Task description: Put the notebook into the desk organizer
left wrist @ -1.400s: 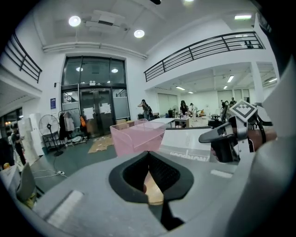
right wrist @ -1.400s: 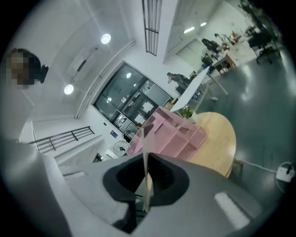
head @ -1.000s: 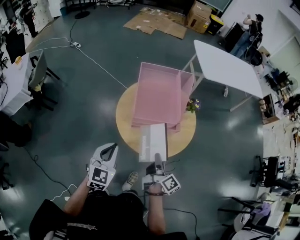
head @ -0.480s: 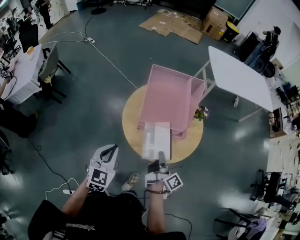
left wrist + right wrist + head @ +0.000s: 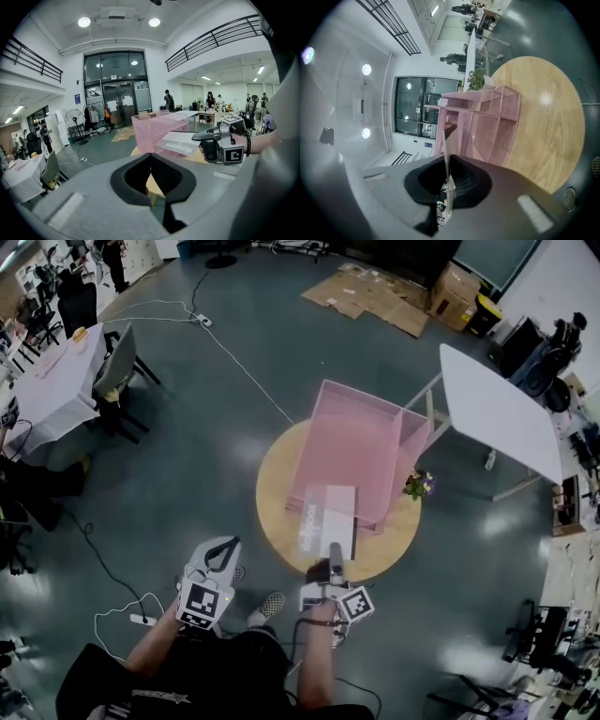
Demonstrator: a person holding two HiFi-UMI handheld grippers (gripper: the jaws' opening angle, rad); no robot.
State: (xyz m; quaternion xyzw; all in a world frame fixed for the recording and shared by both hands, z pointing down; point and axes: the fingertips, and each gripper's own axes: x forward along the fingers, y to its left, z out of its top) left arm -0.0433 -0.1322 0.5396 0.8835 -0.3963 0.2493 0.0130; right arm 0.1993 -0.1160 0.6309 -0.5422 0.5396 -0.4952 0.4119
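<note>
Right hand-held gripper [image 5: 333, 557]: your jaws are clamped tight on the near end of the notebook [image 5: 328, 517]. In the right gripper view the notebook [image 5: 444, 157] shows as a thin sheet, edge-on, between the jaws.
Notebook: it is in the air over the counter's near edge, broad face up. Its far end is at the organizer's near side. I judge it not yet in; whether its tip has entered a slot, I cannot tell.
Why held so: gripping one end leaves the full length free to go in ahead of your hand.
Organizer [image 5: 352, 442]: pink, it sits from the counter's middle toward its far-right edge. Its open compartments [image 5: 487, 122] face you, so a level, straight push should suit.
Left hand-held gripper [image 5: 223, 546]: your jaws are together with nothing in them. It hangs off the counter's near-left edge, out of the notebook's path.
Counter [image 5: 277, 512]: round, wooden, bare along its near edge.
Flowers [image 5: 419, 486]: just beside the organizer at the counter's right edge, apart from the notebook.
Watch: the free end may catch on a divider, so line the thin edge up with one slot.
</note>
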